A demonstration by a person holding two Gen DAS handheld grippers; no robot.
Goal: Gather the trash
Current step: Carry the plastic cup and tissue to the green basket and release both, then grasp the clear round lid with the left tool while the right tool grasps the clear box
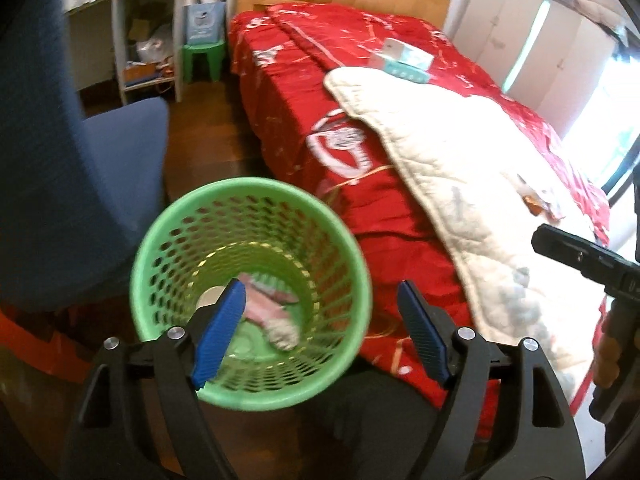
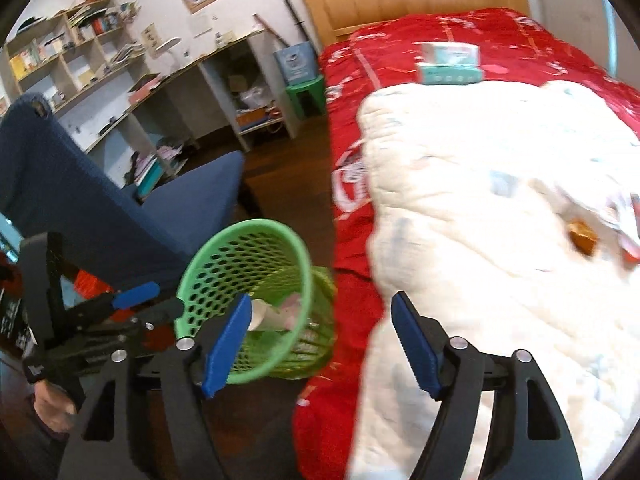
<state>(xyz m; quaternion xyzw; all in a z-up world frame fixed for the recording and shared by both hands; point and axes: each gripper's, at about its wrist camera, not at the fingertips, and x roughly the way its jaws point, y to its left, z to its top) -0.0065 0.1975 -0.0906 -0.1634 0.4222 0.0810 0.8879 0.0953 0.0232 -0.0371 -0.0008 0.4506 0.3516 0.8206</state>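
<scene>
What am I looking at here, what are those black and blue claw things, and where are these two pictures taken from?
Those are hand-held grippers, one in each of a person's hands, each carrying a wide-angle camera that looks along its two blue fingers. One picture is from the left gripper, the other from the right gripper. Both are open and hold nothing. Between the blue chair and the bed stands a green basket with a few scraps of trash inside. On the red bedspread lies a white quilt with small wrappers on it, and stacked teal boxes behind.

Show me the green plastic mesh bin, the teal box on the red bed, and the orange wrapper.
Green plastic mesh bin (image 1: pixel 340 236): left wrist view, rim.
Teal box (image 2: pixel 452 76): right wrist view, front face.
Orange wrapper (image 2: pixel 582 236): right wrist view, middle.
</scene>
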